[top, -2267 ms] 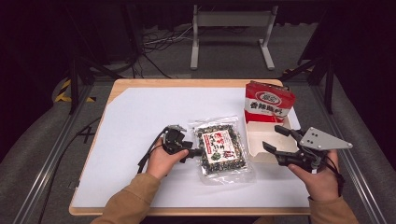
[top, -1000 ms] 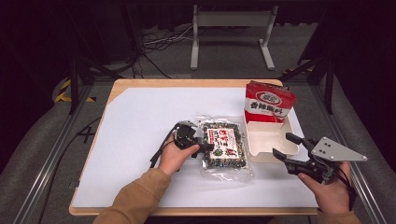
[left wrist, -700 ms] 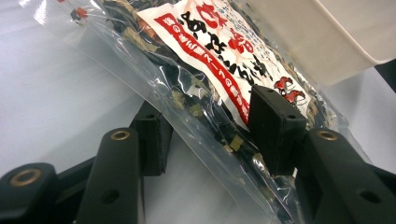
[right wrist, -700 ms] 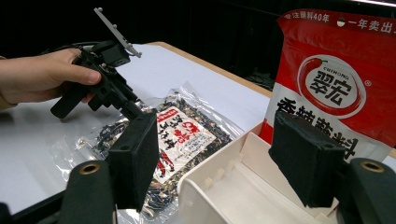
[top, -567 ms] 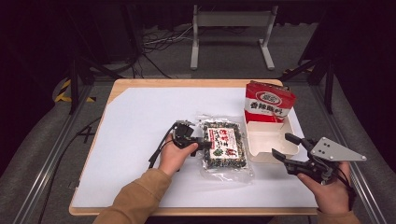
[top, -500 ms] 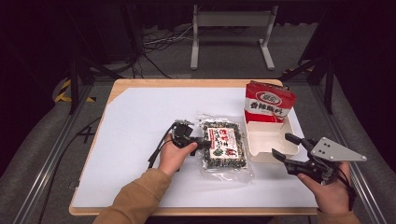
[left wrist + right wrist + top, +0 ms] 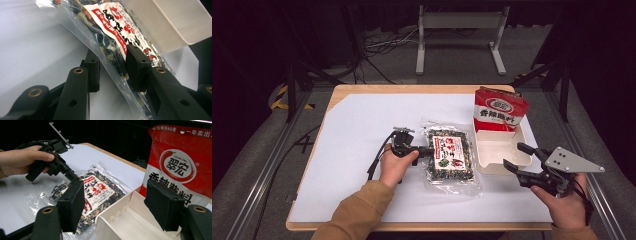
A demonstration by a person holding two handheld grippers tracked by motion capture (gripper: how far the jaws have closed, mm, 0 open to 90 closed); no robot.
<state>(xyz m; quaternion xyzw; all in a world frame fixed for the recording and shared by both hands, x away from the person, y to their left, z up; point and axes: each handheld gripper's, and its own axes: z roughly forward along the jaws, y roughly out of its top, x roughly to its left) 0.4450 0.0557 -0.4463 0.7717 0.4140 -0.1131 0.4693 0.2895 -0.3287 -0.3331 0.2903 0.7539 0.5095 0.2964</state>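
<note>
A clear bag of dark dried food with a red-and-white label (image 7: 451,156) lies mid-table, left of a white tray (image 7: 499,150). My left gripper (image 7: 429,150) reaches in from the bag's left side. Its jaws have just been closing, and its pads now press the bag's raised edge (image 7: 110,22) from both faces (image 7: 113,67). The right gripper view shows this grip (image 7: 75,178) on the bag (image 7: 97,190). My right gripper (image 7: 513,155) hovers open at the tray's near right corner, with nothing between its fingers (image 7: 117,205).
A red seasoning pouch (image 7: 500,110) stands upright at the tray's far end (image 7: 180,165). The tray (image 7: 130,220) has low dividers inside. A white sheet (image 7: 362,125) covers the wooden table. Dark stands and cables sit beyond the far edge.
The left gripper edged right to the bag's left side and its jaws narrowed onto the edge. The right hand dropped nearer to the front edge earlier and has since stayed still.
</note>
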